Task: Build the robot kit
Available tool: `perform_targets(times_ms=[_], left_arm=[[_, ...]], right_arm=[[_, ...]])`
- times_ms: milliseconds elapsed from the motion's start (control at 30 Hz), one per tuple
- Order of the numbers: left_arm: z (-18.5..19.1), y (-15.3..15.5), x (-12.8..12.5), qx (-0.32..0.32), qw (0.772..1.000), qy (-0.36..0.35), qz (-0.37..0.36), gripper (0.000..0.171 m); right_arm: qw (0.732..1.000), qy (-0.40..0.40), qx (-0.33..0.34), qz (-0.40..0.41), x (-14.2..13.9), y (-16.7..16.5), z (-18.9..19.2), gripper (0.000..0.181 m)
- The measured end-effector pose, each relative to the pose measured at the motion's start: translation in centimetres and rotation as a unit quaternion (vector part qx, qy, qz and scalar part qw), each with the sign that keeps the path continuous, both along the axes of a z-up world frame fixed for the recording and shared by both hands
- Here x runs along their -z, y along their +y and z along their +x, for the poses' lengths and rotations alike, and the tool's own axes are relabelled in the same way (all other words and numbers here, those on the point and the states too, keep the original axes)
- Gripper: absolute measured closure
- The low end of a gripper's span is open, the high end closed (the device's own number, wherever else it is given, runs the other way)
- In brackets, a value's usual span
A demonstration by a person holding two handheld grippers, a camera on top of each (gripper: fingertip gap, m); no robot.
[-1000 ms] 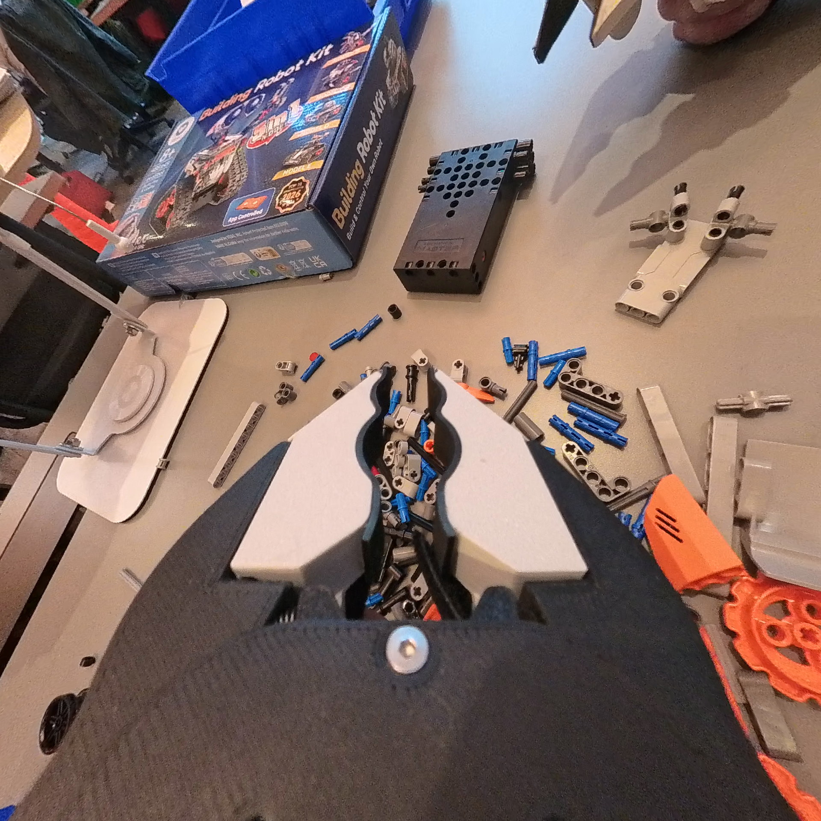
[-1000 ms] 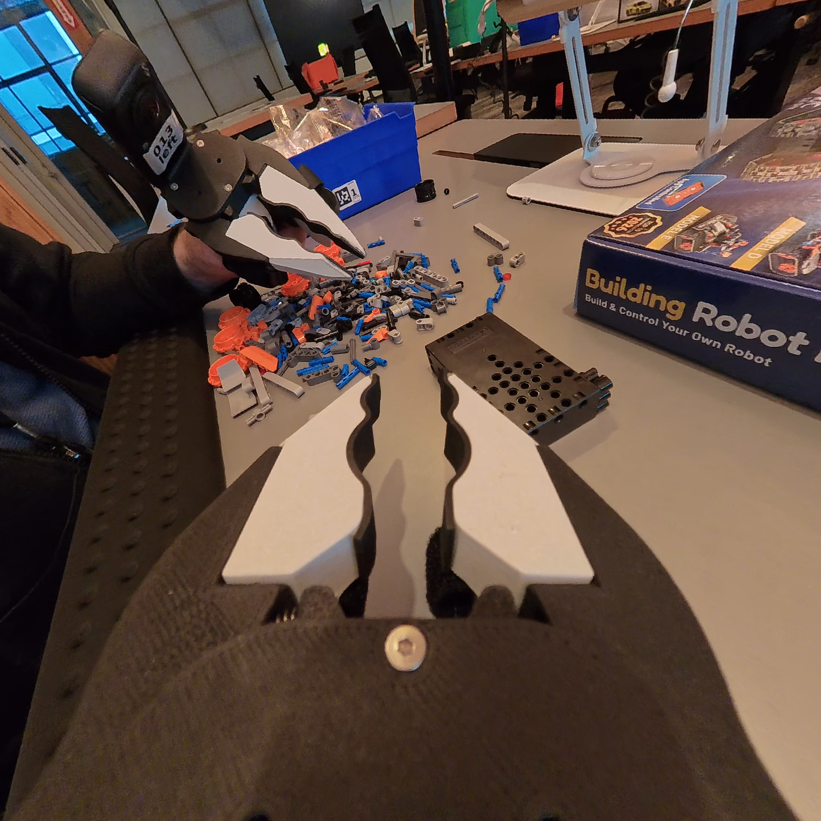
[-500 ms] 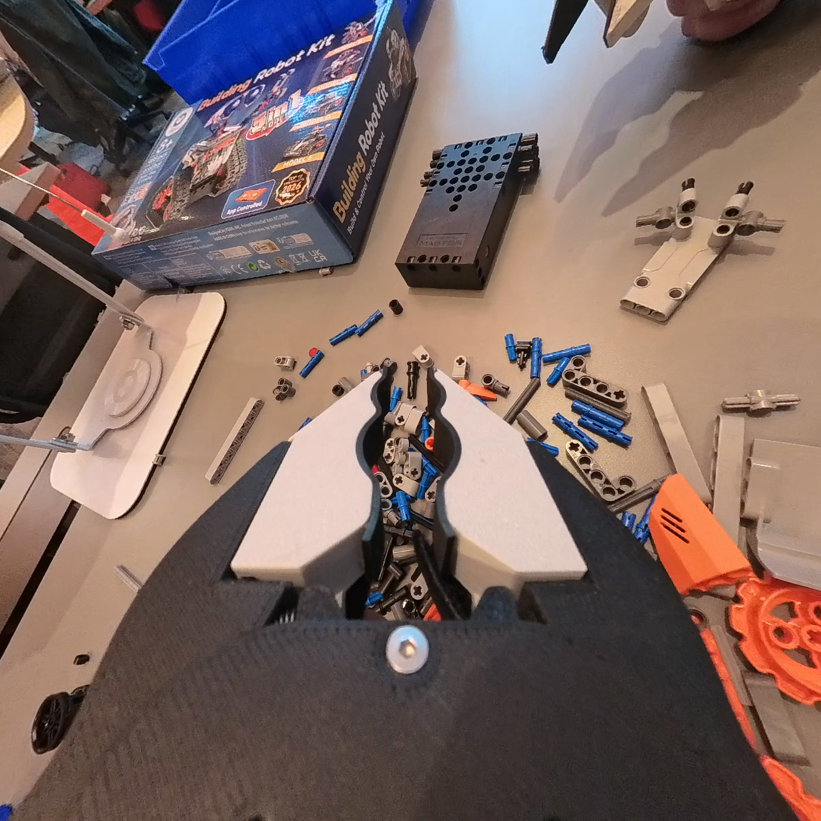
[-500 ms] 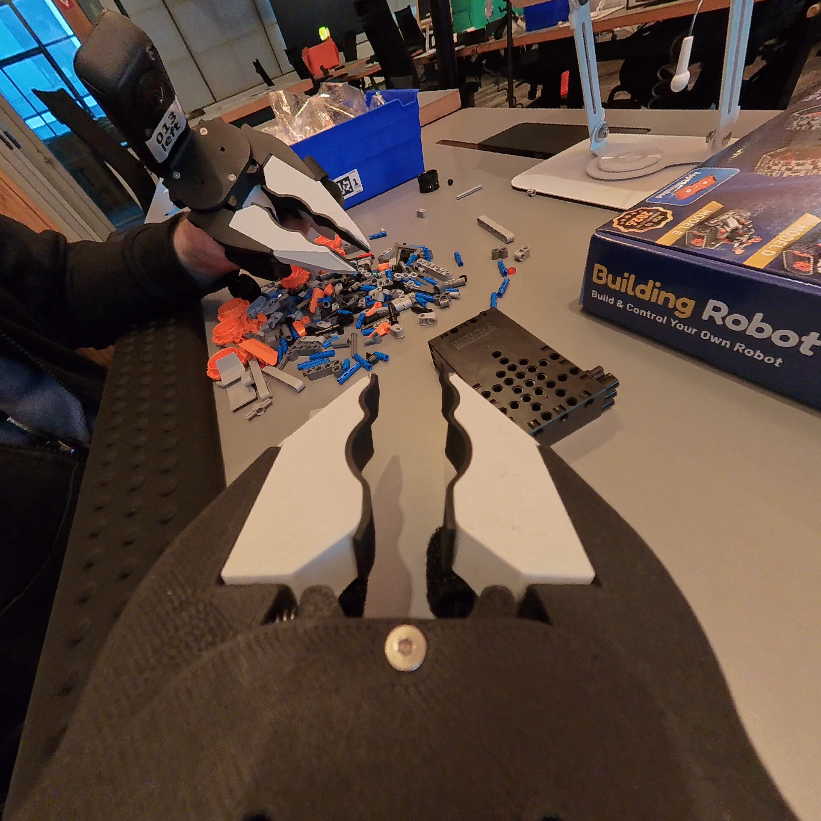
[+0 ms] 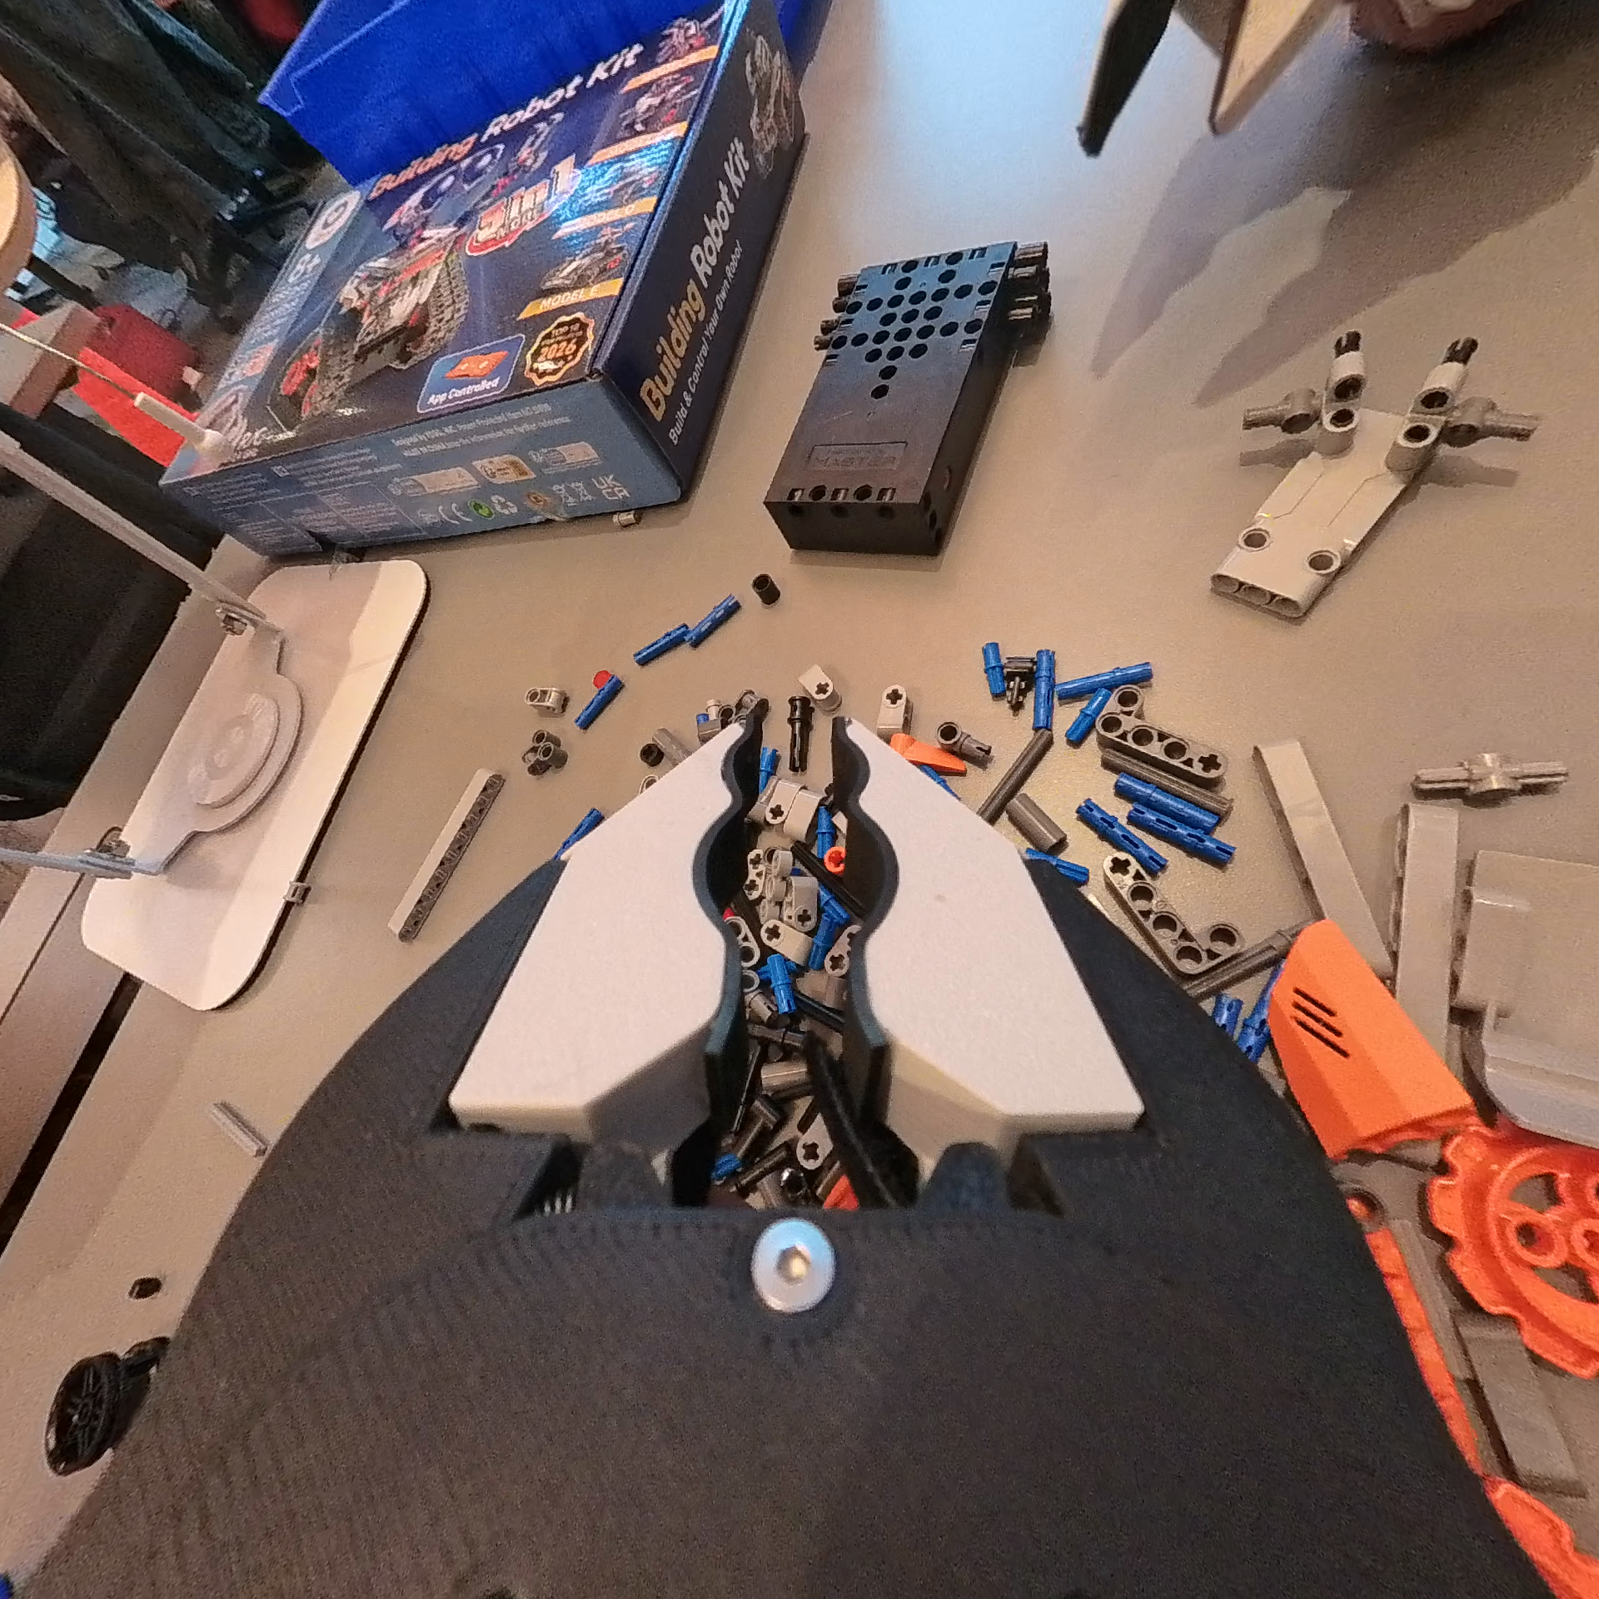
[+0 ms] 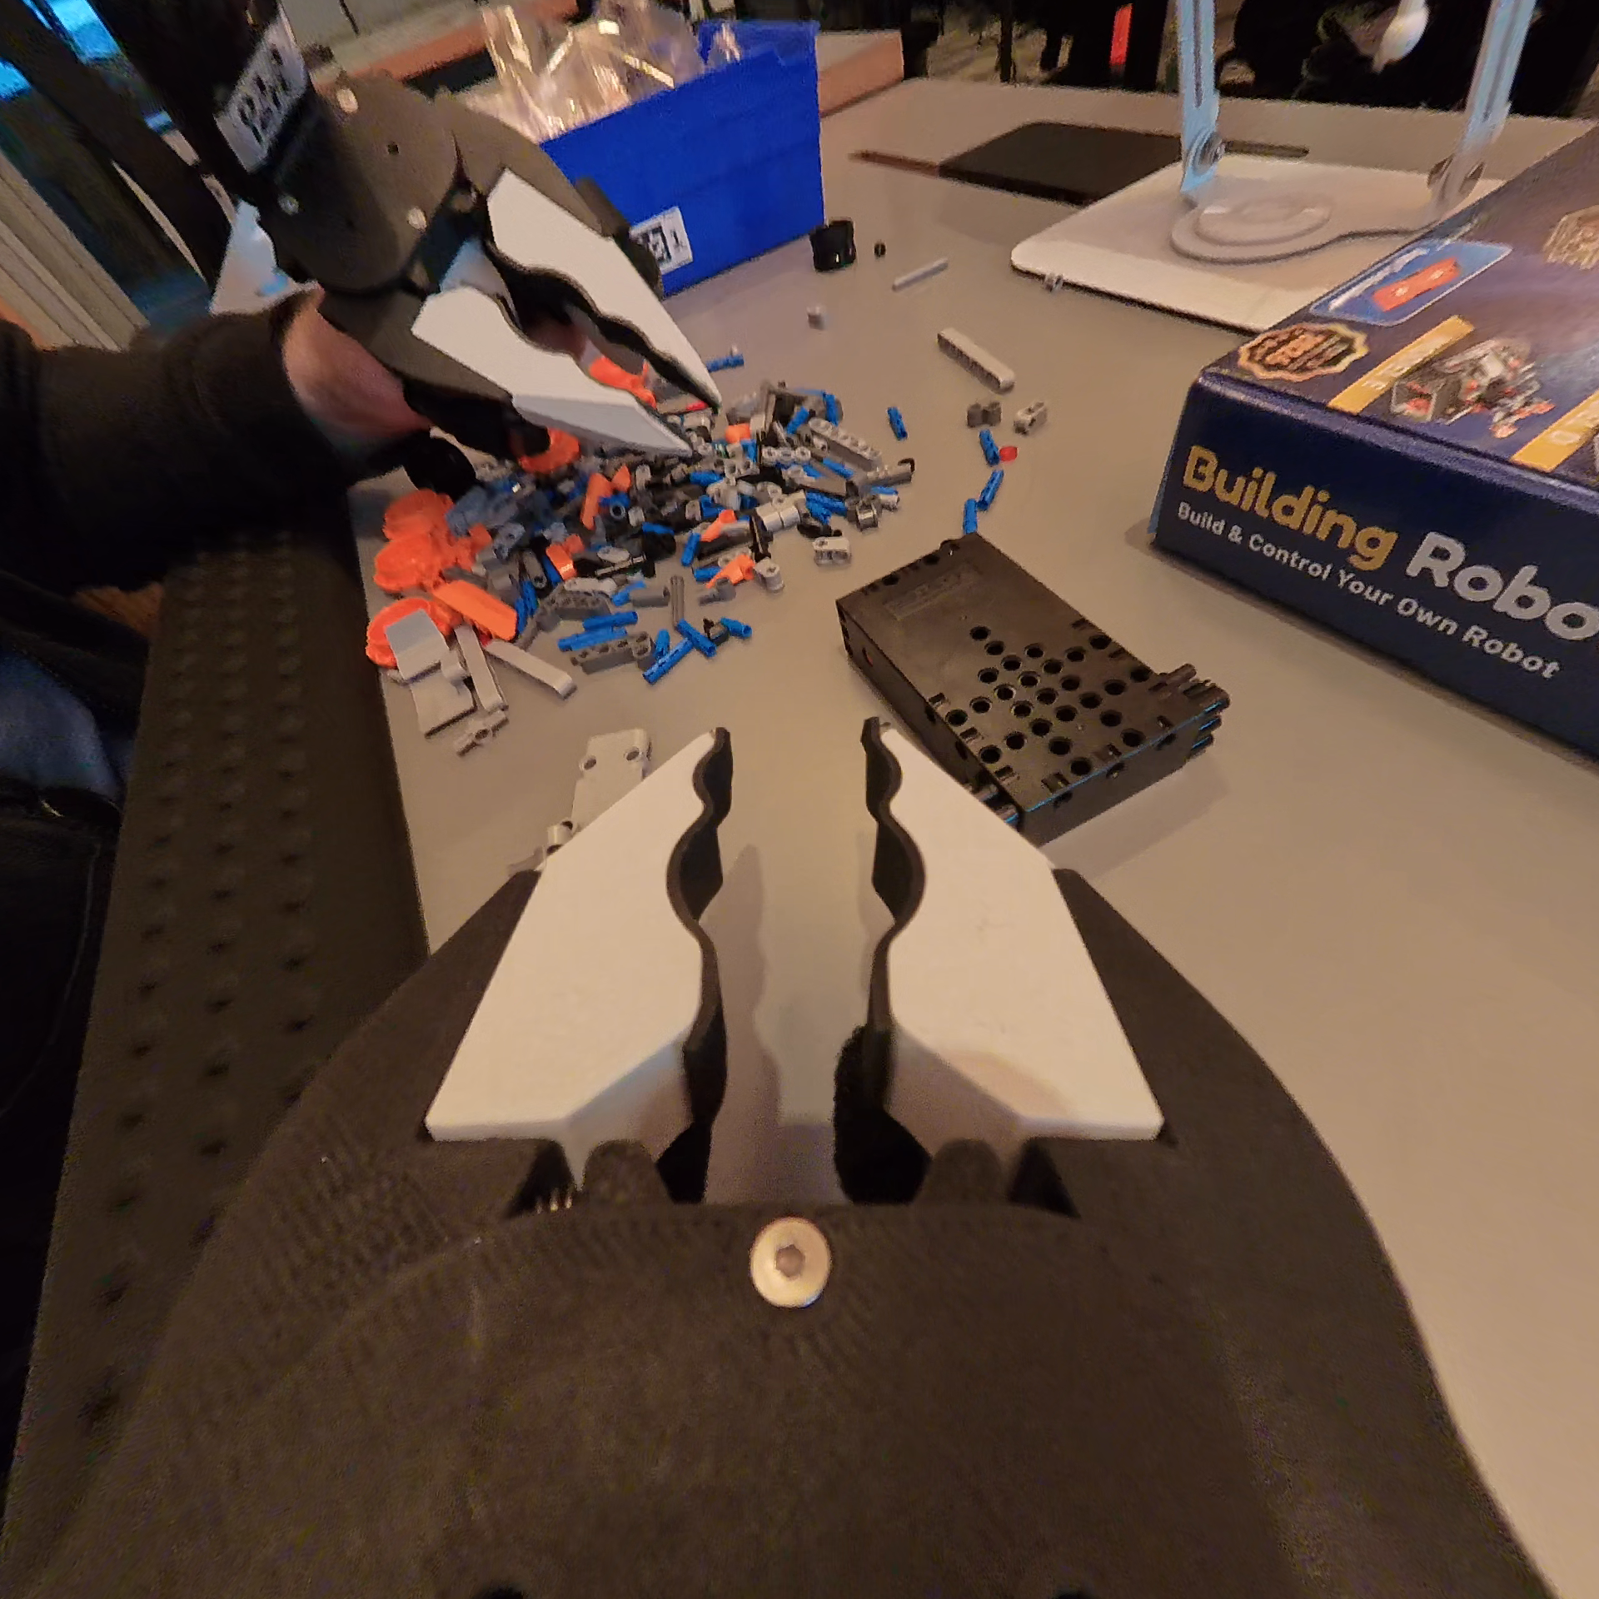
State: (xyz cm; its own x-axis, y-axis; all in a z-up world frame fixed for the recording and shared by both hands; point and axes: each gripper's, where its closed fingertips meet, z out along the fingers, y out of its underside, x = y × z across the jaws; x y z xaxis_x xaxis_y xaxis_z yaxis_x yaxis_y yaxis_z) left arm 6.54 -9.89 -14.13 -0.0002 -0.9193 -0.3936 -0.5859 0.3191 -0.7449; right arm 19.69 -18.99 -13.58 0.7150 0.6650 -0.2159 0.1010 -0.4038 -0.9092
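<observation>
My left gripper (image 5: pixel 796 722) is slightly open and empty, and hovers over a pile of small blue, grey, black and orange building parts (image 5: pixel 805 882). A black pin (image 5: pixel 798 731) lies on the table between its tips. In the right wrist view the left gripper (image 6: pixel 703 426) points down at the pile (image 6: pixel 692 536). My right gripper (image 6: pixel 793 734) is open and empty over bare table. A black perforated block (image 6: pixel 1030 683) lies just right of it. A grey plate assembly (image 6: pixel 606 770) lies by its left finger. The right gripper's tips (image 5: pixel 1155 138) show at the top of the left wrist view.
A blue kit box (image 6: pixel 1428 450) lies at the right. A blue bin (image 6: pixel 718 164) and a white stand base (image 6: pixel 1211 251) are farther back. An orange gear (image 5: pixel 1531 1229) and an orange panel (image 5: pixel 1358 1047) lie at the pile's edge. A black ridged mat (image 6: pixel 242 779) lines the table's near edge. My right gripper is the nearer one to the black perforated block (image 6: pixel 1030 683): about 6 cm, against 15 cm. It is also in sight in the left wrist view (image 5: pixel 909 326).
The left gripper has dipped a little closer to the pile. The right gripper has drawn back slightly, so the grey plate assembly now shows beside its left finger. Both stay open.
</observation>
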Motion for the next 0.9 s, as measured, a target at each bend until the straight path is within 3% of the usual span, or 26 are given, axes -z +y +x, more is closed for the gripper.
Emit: perform_targets(times_ms=[233, 433, 600, 767, 900], left_arm=[[0.1, -0.1, 0.1, 0.002, 1.0, 0.003, 0.0, 0.158], [0.0, 0.0, -0.1, 0.0, 1.0, 0.0, 0.002, 0.158], [0.1, -0.1, -0.1, 0.002, 1.0, -0.001, 0.002, 0.158], [0.2, -0.2, 0.0, 0.004, 1.0, 0.003, 0.005, 0.158], [0.3, -0.4, 0.1, 0.007, 1.0, 0.005, 0.005, 0.158]], right_arm=[[0.999, -0.011, -0.033, -0.015, 0.6, -0.7, -1.2, 0.153], [0.989, -0.027, -0.139, -0.052, 1.4, -4.4, -5.0, 0.147], [0.985, -0.09, -0.131, -0.071, 3.5, -4.9, -5.8, 0.138], [0.978, -0.138, -0.131, -0.081, 4.7, -4.8, -6.1, 0.154], [0.977, -0.144, -0.132, -0.08, 4.8, -4.7, -6.2, 0.156]])
